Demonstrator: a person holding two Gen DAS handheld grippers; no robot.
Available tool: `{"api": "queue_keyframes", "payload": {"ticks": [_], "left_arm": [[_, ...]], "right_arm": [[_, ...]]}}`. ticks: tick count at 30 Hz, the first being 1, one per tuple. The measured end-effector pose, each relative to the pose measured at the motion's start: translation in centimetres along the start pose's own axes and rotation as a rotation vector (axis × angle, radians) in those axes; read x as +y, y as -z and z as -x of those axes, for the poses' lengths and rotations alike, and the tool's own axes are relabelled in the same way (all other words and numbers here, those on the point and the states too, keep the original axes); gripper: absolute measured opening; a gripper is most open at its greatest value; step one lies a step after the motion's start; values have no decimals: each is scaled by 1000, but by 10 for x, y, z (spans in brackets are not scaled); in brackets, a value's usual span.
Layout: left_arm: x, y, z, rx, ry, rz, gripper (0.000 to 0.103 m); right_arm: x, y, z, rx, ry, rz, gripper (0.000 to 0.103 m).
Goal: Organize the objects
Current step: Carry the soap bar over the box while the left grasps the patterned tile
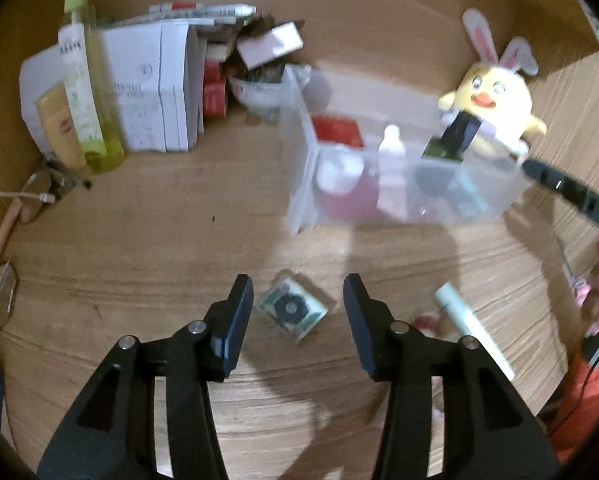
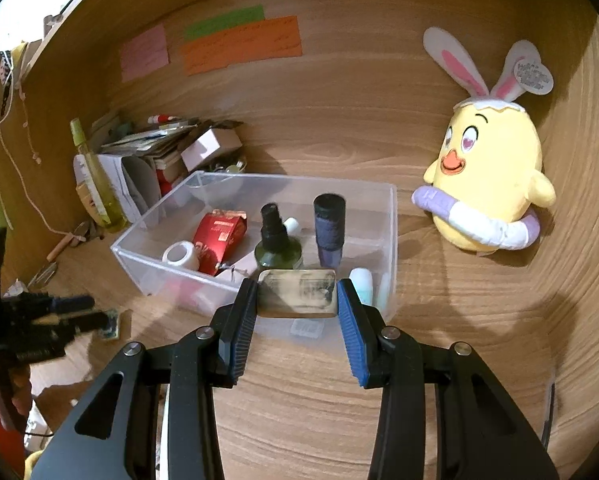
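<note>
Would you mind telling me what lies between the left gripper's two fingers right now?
In the left wrist view, a small green-and-white packet lies flat on the wooden desk between the left gripper's open fingers, untouched.

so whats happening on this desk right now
A person with a gripper in each hand is sorting small items into a clear plastic bin. The right gripper holds a small flat tan packet between its jaws, just in front of the bin. The left gripper is open, poised above a small green-and-black packet lying on the wooden desk. Bottles and a red pouch already sit inside.
</note>
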State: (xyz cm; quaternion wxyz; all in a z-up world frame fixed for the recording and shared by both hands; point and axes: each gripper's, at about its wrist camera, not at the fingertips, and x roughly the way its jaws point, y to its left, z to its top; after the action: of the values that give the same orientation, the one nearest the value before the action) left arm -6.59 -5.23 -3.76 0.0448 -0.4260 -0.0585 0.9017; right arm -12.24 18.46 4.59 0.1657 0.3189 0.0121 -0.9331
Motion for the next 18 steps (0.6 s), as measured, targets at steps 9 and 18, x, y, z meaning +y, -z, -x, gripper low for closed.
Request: {"api": "queue_keyframes", "payload": {"ticks": [9,18], "left_arm": [[1,1,-18,61,-5,-6,47],[0,-1,-14,20,-45,-3,41]], "right_arm": [[-15,-15,1,-26,47,-5,37],[-23,-18,-18,6,52,-26,37]]}}
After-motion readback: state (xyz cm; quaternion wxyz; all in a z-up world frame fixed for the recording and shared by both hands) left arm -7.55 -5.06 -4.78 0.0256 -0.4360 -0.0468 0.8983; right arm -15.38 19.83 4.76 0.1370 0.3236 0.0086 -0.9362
